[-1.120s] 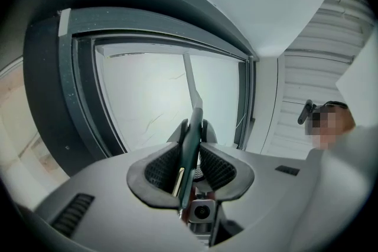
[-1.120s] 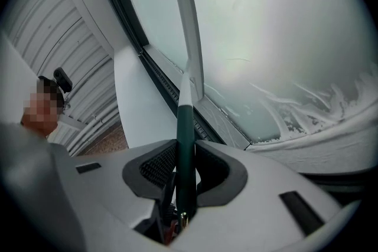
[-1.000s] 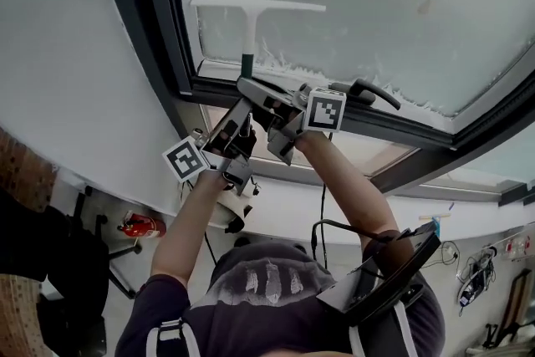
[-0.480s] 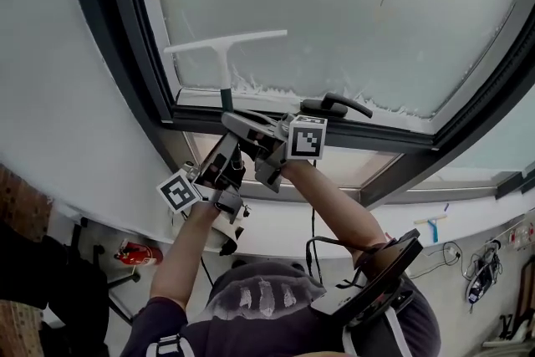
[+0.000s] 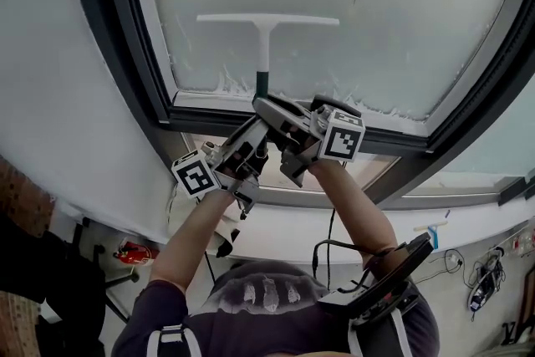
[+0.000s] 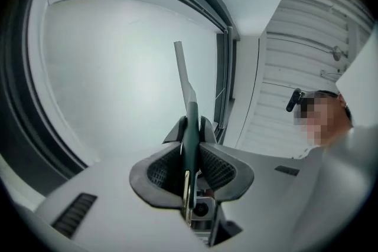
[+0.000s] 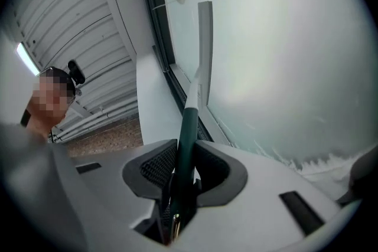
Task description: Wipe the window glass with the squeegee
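1. Below the bottom rail (image 5: 401, 138) of the window frame, nearest to us, we see our left forearm (image 5: 194, 234) and right forearm (image 5: 355, 201) reaching up out of a dark shirt (image 5: 259, 305) toward that rail.
2. Just under the rail sits the left gripper (image 5: 256, 145), its marker cube (image 5: 196, 177) hanging down and to the left. The right gripper (image 5: 269, 109) lies nearer the rail and partly across it, with its own cube (image 5: 343, 143) at the rail's lower edge.
3. From the left gripper (image 6: 192, 127) view we see the jaws drawn narrow onto the dark green handle of the squeegee (image 6: 190, 100), the ribbed pads (image 6: 162, 171) pressing it from both sides. The right gripper (image 7: 186, 150) clamps the same handle in the same way, closer to the rail than the left one.
4. The squeegee (image 5: 262, 46) crosses the rail: its green handle stands right at the rail, its white neck rises above it, and its long white blade lies crosswise well above the rail, roughly parallel to it. We cannot tell whether the blade presses on the pane or sits just off it.
5. The window glass (image 5: 393, 4) above the rail looks milky, and a ragged line of white foam (image 5: 389, 107) runs along its foot, just above the rail.
6. The dark side post (image 5: 117, 38) of the frame climbs away from the rail's left end.
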Demonstrator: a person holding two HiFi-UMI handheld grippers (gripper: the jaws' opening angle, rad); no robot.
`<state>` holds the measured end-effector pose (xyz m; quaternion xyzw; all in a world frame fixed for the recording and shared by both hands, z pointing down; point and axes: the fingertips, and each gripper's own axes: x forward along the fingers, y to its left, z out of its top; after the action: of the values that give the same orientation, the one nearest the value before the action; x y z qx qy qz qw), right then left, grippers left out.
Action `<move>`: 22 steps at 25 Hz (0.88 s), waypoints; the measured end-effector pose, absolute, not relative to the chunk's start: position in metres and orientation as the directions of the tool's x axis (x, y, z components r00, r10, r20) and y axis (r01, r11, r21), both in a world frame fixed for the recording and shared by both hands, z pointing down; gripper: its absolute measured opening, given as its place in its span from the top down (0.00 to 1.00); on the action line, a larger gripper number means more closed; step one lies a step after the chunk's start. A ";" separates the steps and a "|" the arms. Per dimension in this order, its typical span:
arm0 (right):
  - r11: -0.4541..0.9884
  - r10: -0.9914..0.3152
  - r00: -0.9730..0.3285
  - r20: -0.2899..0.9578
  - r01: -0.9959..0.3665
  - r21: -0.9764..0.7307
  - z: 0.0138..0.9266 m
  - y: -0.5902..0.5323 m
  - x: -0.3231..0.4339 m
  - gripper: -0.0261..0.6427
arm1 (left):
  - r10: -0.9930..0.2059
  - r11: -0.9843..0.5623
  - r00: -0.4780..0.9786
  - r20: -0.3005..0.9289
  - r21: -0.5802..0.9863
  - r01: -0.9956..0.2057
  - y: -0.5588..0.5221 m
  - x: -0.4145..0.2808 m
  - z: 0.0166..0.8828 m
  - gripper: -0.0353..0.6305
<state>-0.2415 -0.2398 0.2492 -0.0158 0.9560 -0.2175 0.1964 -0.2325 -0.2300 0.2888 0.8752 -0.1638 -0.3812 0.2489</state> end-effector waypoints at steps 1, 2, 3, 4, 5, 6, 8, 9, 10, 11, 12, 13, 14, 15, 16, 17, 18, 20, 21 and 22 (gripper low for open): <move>0.912 -0.116 -0.919 -0.376 0.050 -0.406 0.242 -0.241 -0.233 0.81 | -0.462 -0.831 0.665 -0.587 0.549 -0.093 -0.232 -0.224 0.282 0.79; 0.919 -0.116 -0.918 -0.380 0.046 -0.391 0.235 -0.243 -0.225 0.81 | -0.451 -0.837 0.672 -0.588 0.540 -0.089 -0.234 -0.216 0.275 0.79; 0.926 -0.114 -0.917 -0.381 0.040 -0.375 0.228 -0.245 -0.219 0.81 | -0.440 -0.842 0.675 -0.592 0.532 -0.083 -0.237 -0.210 0.269 0.79; 0.932 -0.113 -0.917 -0.382 0.035 -0.361 0.222 -0.247 -0.213 0.81 | -0.429 -0.848 0.677 -0.598 0.525 -0.074 -0.239 -0.203 0.262 0.79; 0.937 -0.111 -0.917 -0.384 0.032 -0.347 0.216 -0.249 -0.206 0.81 | -0.417 -0.854 0.678 -0.605 0.516 -0.064 -0.241 -0.197 0.256 0.79; 0.942 -0.110 -0.914 -0.390 0.029 -0.334 0.209 -0.251 -0.200 0.81 | -0.404 -0.861 0.681 -0.610 0.504 -0.060 -0.243 -0.190 0.249 0.79; 0.951 -0.106 -0.906 -0.411 0.029 -0.308 0.194 -0.256 -0.187 0.81 | -0.387 -0.879 0.697 -0.604 0.470 -0.081 -0.249 -0.179 0.234 0.79; 0.955 -0.100 -0.901 -0.423 0.032 -0.294 0.186 -0.258 -0.182 0.81 | -0.378 -0.887 0.706 -0.599 0.452 -0.092 -0.251 -0.174 0.226 0.80; 0.960 -0.093 -0.896 -0.434 0.035 -0.278 0.176 -0.260 -0.177 0.81 | -0.370 -0.894 0.711 -0.598 0.437 -0.098 -0.254 -0.170 0.217 0.79; 0.965 -0.085 -0.893 -0.442 0.037 -0.260 0.165 -0.262 -0.172 0.81 | -0.360 -0.901 0.714 -0.601 0.421 -0.100 -0.257 -0.165 0.207 0.80; 0.970 -0.077 -0.891 -0.448 0.038 -0.242 0.152 -0.265 -0.167 0.81 | -0.348 -0.909 0.716 -0.605 0.406 -0.098 -0.260 -0.160 0.194 0.80; 0.973 -0.070 -0.888 -0.454 0.038 -0.226 0.137 -0.269 -0.162 0.81 | -0.338 -0.915 0.719 -0.608 0.391 -0.099 -0.265 -0.155 0.179 0.80; 0.976 -0.064 -0.885 -0.461 0.041 -0.215 0.121 -0.274 -0.157 0.81 | -0.333 -0.920 0.723 -0.605 0.377 -0.109 -0.270 -0.150 0.163 0.80; 0.978 -0.058 -0.882 -0.468 0.045 -0.206 0.105 -0.279 -0.152 0.81 | -0.333 -0.924 0.727 -0.600 0.363 -0.123 -0.276 -0.146 0.147 0.80; 0.979 -0.054 -0.878 -0.475 0.046 -0.196 0.092 -0.284 -0.148 0.81 | -0.331 -0.927 0.731 -0.597 0.350 -0.134 -0.281 -0.143 0.135 0.80; 0.981 -0.050 -0.876 -0.479 0.047 -0.188 0.083 -0.287 -0.146 0.81 | -0.327 -0.931 0.733 -0.596 0.336 -0.142 -0.284 -0.141 0.126 0.80; 0.983 -0.045 -0.875 -0.482 0.048 -0.179 0.079 -0.288 -0.145 0.81 | -0.321 -0.936 0.734 -0.599 0.321 -0.147 -0.285 -0.139 0.121 0.80; 0.987 -0.038 -0.874 -0.484 0.044 -0.157 0.077 -0.287 -0.144 0.81 | -0.305 -0.944 0.735 -0.605 0.292 -0.151 -0.285 -0.139 0.120 0.80; 0.988 -0.036 -0.874 -0.484 0.042 -0.148 0.078 -0.287 -0.145 0.81 | -0.299 -0.948 0.737 -0.607 0.277 -0.156 -0.285 -0.140 0.121 0.80; 0.989 -0.038 -0.874 -0.485 0.038 -0.145 0.078 -0.287 -0.145 0.81 | -0.294 -0.951 0.739 -0.606 0.262 -0.164 -0.285 -0.140 0.122 0.80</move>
<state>-0.1455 -0.2865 0.0783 0.0002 0.9649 -0.0754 0.2514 -0.1403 -0.2850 0.1216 0.9275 -0.1235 -0.3395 0.0958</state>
